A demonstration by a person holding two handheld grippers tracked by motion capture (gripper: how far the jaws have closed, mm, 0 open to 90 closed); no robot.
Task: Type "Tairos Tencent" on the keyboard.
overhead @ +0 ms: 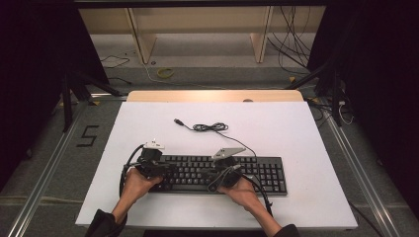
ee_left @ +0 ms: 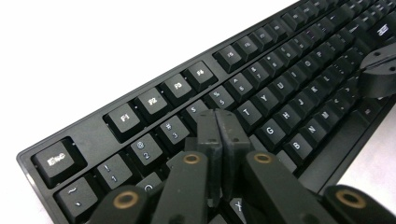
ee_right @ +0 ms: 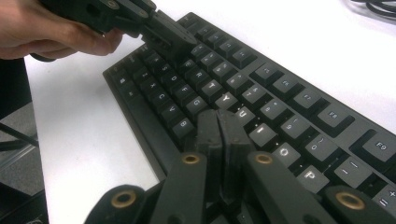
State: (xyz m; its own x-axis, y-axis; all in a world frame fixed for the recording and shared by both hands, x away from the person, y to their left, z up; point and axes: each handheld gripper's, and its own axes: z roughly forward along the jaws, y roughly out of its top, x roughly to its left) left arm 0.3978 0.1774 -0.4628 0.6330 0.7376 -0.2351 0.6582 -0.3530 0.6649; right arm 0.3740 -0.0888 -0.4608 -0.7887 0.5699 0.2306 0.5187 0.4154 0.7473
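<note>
a black keyboard (overhead: pixel 217 174) lies across the near half of the white table (overhead: pixel 296 133), its cable (overhead: pixel 212 127) trailing off toward the far side in a loose tangle with the plug lying free. the person has both tools over the keys as if typing: the left gripper (ee_left: pixel 217 122) sits over the left end of the letter block, and its jaws are pressed together into a single blunt tip that points down around the e and r keys, just under the number row. the right gripper (ee_right: pixel 218 122) is likewise closed on nothing, its joined jaws down over the middle of the board near the h and j keys, with the u key just beyond the tip. from the right gripper view the left hand (ee_right: pixel 51 30) and its tool show at the far end of the keys. i'd judge the step in hand to be pressing keys with the closed tips; whether either tip is actually bearing on a key or hanging just above it is hard to tell from here. the next move calls for a short, straight dip onto one key only, since each tip is about as wide as a keycap and could easily catch a neighbour.
</note>
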